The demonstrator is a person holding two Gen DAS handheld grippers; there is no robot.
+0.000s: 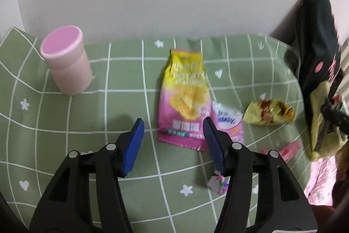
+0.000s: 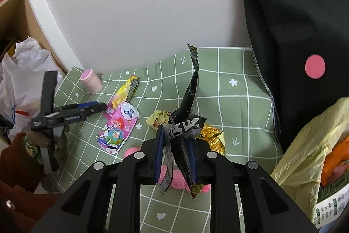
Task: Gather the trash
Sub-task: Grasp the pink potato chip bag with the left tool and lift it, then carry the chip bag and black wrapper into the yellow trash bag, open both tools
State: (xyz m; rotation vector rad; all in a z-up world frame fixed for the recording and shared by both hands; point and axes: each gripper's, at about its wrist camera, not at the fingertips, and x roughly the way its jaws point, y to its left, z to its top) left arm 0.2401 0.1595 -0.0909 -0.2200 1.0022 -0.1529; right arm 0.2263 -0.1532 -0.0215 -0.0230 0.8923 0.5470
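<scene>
My left gripper (image 1: 173,124) is open and empty, low over the green checked cloth (image 1: 87,115), just before a pink and yellow chip bag (image 1: 185,97) and a pink tissue pack (image 1: 229,121). A crumpled yellow wrapper (image 1: 269,112) lies to their right. My right gripper (image 2: 176,135) is shut on a black and silver wrapper (image 2: 189,100) that sticks upward. Beyond it lie the yellow wrapper (image 2: 158,118), a gold wrapper (image 2: 212,137), the tissue pack (image 2: 118,128) and the chip bag (image 2: 127,89). The left gripper (image 2: 102,105) shows at the left.
A pink cup (image 1: 65,60) stands at the back left of the cloth. A black bag with pink dots (image 2: 294,36) hangs at the right beside a yellow plastic bag (image 2: 305,150). A white plastic bag (image 2: 24,76) sits left by a wooden shelf. Pink items (image 2: 132,151) lie under my right gripper.
</scene>
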